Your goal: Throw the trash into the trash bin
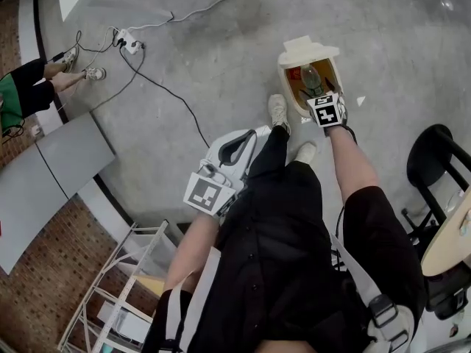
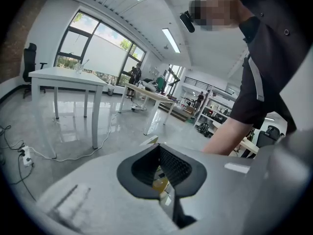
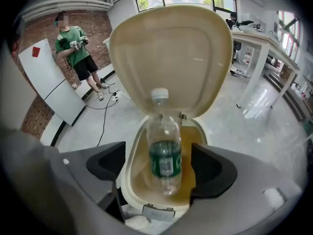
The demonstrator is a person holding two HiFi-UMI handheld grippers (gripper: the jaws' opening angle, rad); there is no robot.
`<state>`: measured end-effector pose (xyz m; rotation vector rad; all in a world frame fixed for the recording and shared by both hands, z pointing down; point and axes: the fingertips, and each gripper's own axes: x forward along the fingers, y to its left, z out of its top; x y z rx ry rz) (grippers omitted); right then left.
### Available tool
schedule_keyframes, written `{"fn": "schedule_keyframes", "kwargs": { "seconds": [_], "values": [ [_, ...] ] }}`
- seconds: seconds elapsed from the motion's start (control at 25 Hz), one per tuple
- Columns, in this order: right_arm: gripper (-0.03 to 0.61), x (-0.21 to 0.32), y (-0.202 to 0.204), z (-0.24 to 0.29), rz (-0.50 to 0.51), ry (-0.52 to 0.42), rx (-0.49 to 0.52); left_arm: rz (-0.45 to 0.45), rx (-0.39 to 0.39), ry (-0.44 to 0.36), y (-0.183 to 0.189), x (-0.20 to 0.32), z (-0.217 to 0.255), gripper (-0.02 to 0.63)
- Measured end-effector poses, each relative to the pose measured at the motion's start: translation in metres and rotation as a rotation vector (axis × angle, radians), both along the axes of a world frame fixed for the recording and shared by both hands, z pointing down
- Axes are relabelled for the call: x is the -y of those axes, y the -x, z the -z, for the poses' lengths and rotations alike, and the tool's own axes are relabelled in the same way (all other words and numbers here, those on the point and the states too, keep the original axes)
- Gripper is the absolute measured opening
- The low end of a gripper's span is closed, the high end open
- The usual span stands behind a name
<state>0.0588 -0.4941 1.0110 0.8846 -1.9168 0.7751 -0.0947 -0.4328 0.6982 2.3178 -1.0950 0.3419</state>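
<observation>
It looks like a large open workshop or lab: a bare concrete floor (image 1: 221, 50) crossed by cables to a power strip (image 1: 129, 44), white tables (image 2: 68, 77), tall windows (image 2: 98, 45), shelving (image 2: 215, 114), a brick wall (image 3: 102, 23) and strip ceiling lights (image 2: 171, 39).

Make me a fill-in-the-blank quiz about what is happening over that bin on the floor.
1. The trash bin's lid is flipped ____.
2. The right gripper has its jaws apart around a clear plastic ____.
3. The label on that thing is ____.
4. The bin stands on the grey ____.

Missing words: open; bottle; green; floor.
</observation>
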Motion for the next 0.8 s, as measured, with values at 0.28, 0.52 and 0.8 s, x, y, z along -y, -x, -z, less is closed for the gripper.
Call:
{"fn": "schedule_keyframes", "kwargs": {
  "seconds": [0.28,0.52,0.8],
  "values": [
    [0.371,-0.007,-0.005,0.014,-0.012,-0.011,0.024,0.038,-0.027,0.01,-0.011,-0.012,0.004,0.0],
    [0.32,-0.011,-0.021,0.043,-0.001,-0.052,0.042,0.018,-0.034,-0.038,-0.031,-0.008,0.016,0.0],
    [0.236,-0.005,-0.018,0.144,0.046,-0.229,0.184,0.051,-0.046,-0.137,-0.045,0.002,0.048,0.0]
  ]
}}
